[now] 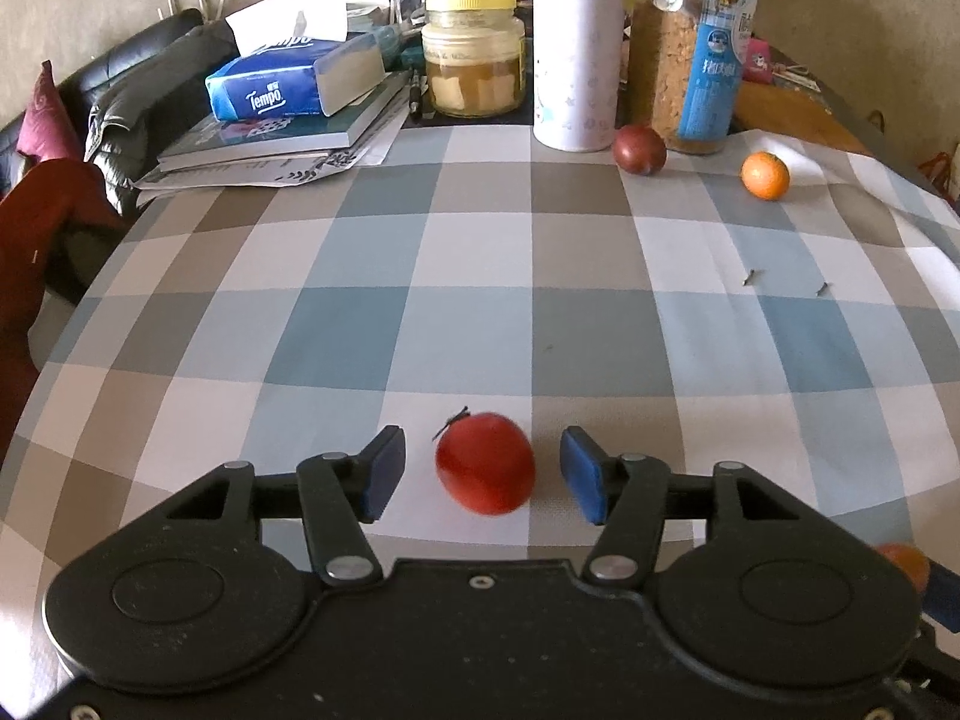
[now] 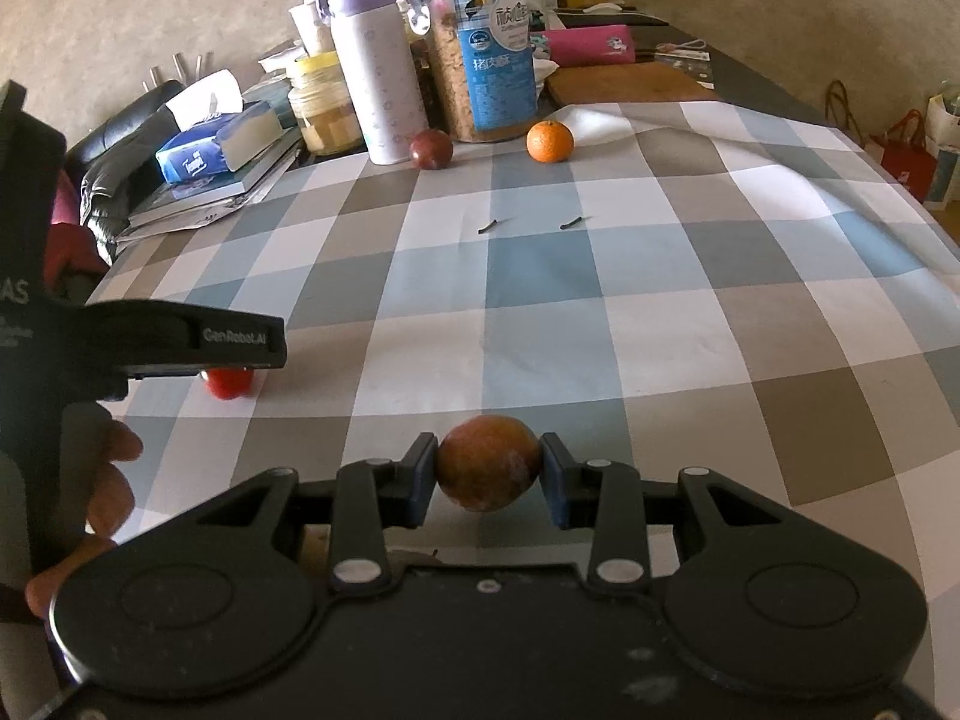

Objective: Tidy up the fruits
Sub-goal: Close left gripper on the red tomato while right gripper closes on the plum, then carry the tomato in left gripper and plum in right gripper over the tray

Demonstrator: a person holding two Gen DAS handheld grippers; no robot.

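Loosely between parted jaws: red fruit point(image 1: 485, 463)

In the right wrist view, the left gripper point(image 2: 240, 354) at the left edge hides most of the red fruit point(image 2: 228, 383). In the left wrist view, an orange fruit point(image 1: 903, 561) at lower right is blurred and half covered; the glass jar point(image 1: 690, 60) is cut off by the top edge.
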